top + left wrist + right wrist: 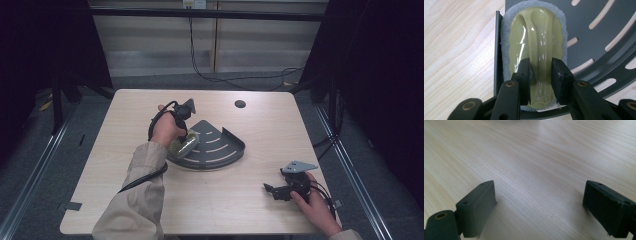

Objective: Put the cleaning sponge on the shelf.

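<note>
Black jaws of the left gripper (541, 75) rise from the bottom of the left gripper view, clamped on the raised central ridge of a scrubber (536, 40). Scrubber: an oval, glossy olive-green plastic top with a lengthwise handle ridge, bordered by a blue-grey sponge pad that shows as a fuzzy rim all round. It lies in the left corner of a dark grey, fan-shaped rack (599, 35), against the rack's straight upright wall; curved slots in the rack floor show pale wood through them. In the high view the scrubber (184, 145) sits at the left end of the rack (220, 150), just left of frame centre, under the left hand (165, 131) and left gripper (181, 114). The rack rests on a light wood-grain table (125, 150).

Right gripper (281, 191): lower right of the high view, well apart from the rack, held low over the table by the right hand (315, 207). In the right gripper view its jaws stand wide apart with bare table (536, 170) between them; it grasps nothing.
</note>
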The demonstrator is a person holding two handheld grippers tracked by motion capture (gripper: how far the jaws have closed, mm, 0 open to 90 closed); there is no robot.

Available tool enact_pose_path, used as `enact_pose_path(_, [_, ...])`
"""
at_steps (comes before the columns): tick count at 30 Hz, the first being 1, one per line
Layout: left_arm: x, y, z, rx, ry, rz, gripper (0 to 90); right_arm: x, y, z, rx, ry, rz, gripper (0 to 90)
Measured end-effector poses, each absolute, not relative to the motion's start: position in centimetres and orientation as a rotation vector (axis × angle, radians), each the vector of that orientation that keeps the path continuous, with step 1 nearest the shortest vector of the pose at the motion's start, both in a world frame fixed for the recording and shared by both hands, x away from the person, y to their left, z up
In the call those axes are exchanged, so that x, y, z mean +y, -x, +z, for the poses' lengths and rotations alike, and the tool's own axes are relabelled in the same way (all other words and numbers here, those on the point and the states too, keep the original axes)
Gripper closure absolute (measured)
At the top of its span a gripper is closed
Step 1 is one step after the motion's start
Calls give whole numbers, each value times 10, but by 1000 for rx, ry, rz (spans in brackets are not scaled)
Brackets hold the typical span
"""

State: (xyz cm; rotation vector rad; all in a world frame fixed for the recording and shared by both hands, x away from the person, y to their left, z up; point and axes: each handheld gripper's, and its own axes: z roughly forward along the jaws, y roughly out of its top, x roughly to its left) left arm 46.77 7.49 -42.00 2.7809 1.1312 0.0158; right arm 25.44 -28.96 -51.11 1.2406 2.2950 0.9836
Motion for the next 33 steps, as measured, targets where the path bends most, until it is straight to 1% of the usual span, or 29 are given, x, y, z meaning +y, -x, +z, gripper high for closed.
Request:
enact_pose_path(15, [76,-467,-419,1147,-2772,37,675,-290,-254,-511,2295,-1241,984,106])
enact_pose_path(21, [76,-467,-421,1169,-2763,38,651,-290,-254,-511,2295,-1241,984,106])
enact_pose_path(33, [80,-467,-419,1187,-2740,53,552,-290,-254,-511,2295,-1241,983,106])
